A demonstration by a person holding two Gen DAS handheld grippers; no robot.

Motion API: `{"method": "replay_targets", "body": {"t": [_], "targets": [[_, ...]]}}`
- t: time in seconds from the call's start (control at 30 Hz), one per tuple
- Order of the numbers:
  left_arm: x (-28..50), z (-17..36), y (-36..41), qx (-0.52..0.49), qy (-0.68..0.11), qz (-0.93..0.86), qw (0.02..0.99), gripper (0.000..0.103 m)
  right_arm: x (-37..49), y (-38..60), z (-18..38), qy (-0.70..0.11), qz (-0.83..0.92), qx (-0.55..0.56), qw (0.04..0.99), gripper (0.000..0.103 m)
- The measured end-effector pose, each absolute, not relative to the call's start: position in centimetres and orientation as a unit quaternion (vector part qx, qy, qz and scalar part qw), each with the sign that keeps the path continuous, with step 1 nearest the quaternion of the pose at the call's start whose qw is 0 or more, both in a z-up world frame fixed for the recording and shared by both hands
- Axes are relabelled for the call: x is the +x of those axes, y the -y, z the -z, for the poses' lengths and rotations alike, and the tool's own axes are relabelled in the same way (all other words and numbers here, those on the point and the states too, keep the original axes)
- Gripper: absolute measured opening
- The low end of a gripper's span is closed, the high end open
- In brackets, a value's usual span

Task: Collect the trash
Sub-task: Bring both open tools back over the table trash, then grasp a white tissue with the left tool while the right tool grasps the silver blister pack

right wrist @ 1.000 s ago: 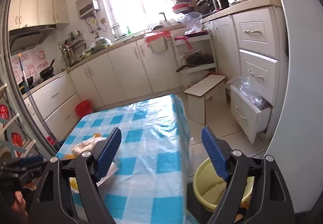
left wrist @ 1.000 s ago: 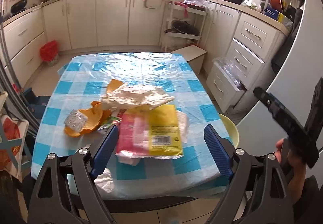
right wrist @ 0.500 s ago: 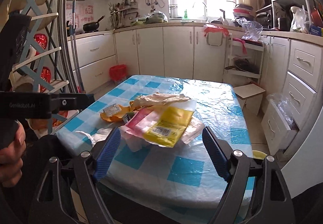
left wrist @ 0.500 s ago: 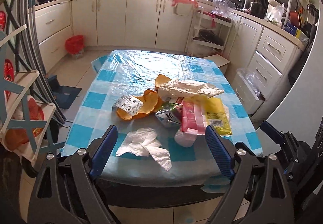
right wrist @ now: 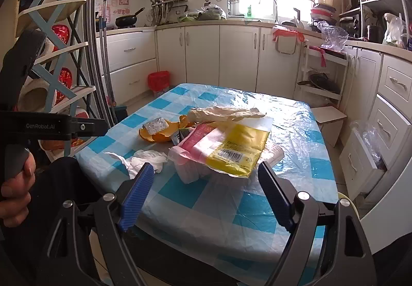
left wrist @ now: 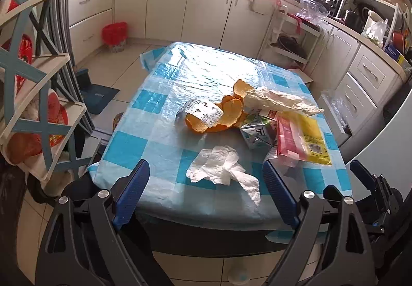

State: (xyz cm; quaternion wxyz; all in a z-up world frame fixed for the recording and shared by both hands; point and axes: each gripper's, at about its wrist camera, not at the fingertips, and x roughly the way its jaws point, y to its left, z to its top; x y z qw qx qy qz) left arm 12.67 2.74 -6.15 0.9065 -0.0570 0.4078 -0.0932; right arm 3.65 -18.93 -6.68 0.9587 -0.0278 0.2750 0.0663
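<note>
A pile of trash lies on the table with the blue checked cloth (left wrist: 144, 146): a crumpled white tissue (left wrist: 221, 167) nearest me, orange peel (left wrist: 226, 116), a small drink carton (left wrist: 257, 135), a yellow and pink plastic packet (left wrist: 303, 141) and a long pale wrapper (left wrist: 278, 103). My left gripper (left wrist: 206, 190) hangs open at the table's near edge, just short of the tissue, with nothing between its fingers. My right gripper (right wrist: 206, 193) is open too, in front of the yellow packet (right wrist: 239, 149) and the tissue (right wrist: 146, 159), holding nothing.
A yellow bin's rim (right wrist: 352, 206) peeks out at the table's right corner. A blue-and-cream shelf rack (left wrist: 33, 95) stands on the left, white cabinets (left wrist: 206, 10) behind, open drawers (right wrist: 365, 157) and a low stool (right wrist: 329, 118) on the right. A red basket (left wrist: 114, 32) sits on the floor.
Both views have swung left and lower along the table's near edge. The tissue now lies in front of the left gripper, and the trash pile has come into the right view.
</note>
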Motion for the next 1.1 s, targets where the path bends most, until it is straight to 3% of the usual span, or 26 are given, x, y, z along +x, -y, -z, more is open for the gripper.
{"method": "replay_targets", "body": {"t": [0.63,0.87,0.93,1.03,1.1], "targets": [[16.0,12.1,0.6,-0.002,-0.457,0.104,0.884,0.088,3.7,20.6,7.0,-0.277,-0.058,0.009,0.959,0.081],[18.5,13.9,1.5,-0.004,-0.470,0.095,0.877,0.088,4.4,20.1,4.6,-0.245,-0.067,-0.011,0.967,0.082],[18.8,14.4,1.7,-0.002,-0.470,0.097,0.877,0.083,5.7,19.6,3.4,-0.239,-0.087,-0.012,0.967,0.082],[18.6,14.3,1.8,0.016,-0.453,0.098,0.886,0.059,9.0,18.1,1.7,-0.243,-0.127,-0.018,0.962,0.083],[18.6,14.2,1.2,0.007,-0.449,0.102,0.888,0.040,13.1,16.8,1.0,-0.288,-0.166,-0.003,0.943,0.083]]}}
